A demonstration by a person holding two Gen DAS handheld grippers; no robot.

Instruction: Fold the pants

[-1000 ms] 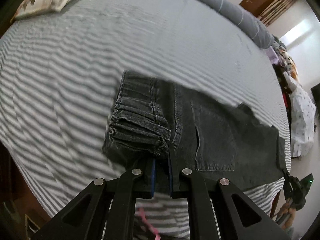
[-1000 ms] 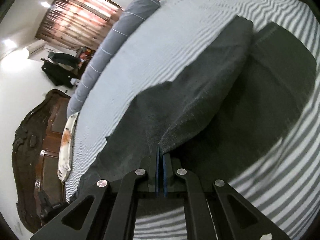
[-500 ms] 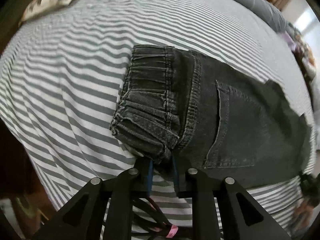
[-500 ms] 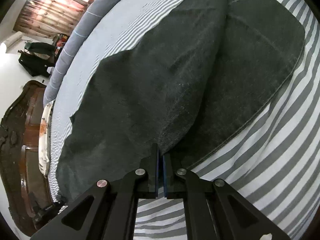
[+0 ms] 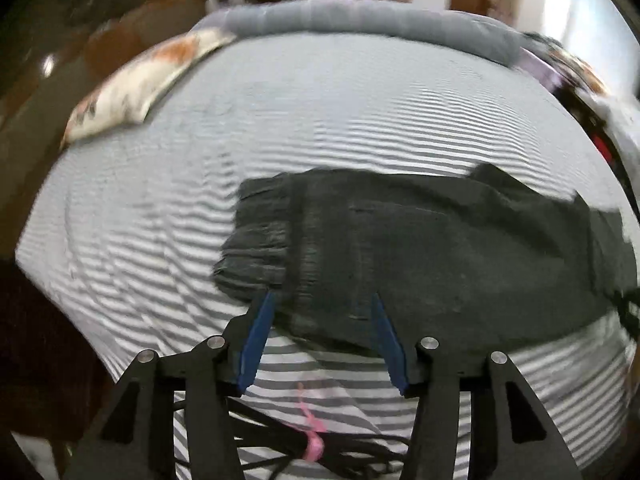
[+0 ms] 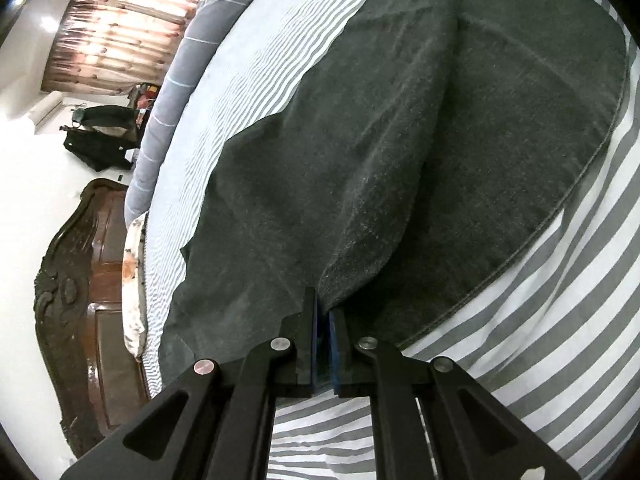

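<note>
The dark gray jeans (image 5: 420, 248) lie on the striped bed sheet (image 5: 280, 128), near the front edge of the bed, with one leg folded over the other. They look like thick, soft denim, so I think they are a bit heavy, bend easily, and do not slip or break. The bunchy stretchy waistband (image 5: 256, 240) and the leg edge are good spots to grab. The left gripper (image 5: 320, 312) has just been opening; its blue pads stand apart and do not press on the waist end below them. The right gripper (image 6: 323, 312) is squeezed tight on the edge of the top leg. I count one pair of jeans, two grippers, one flowery pillow (image 5: 136, 80), and one long gray bolster (image 5: 360, 20) at the far side.
</note>
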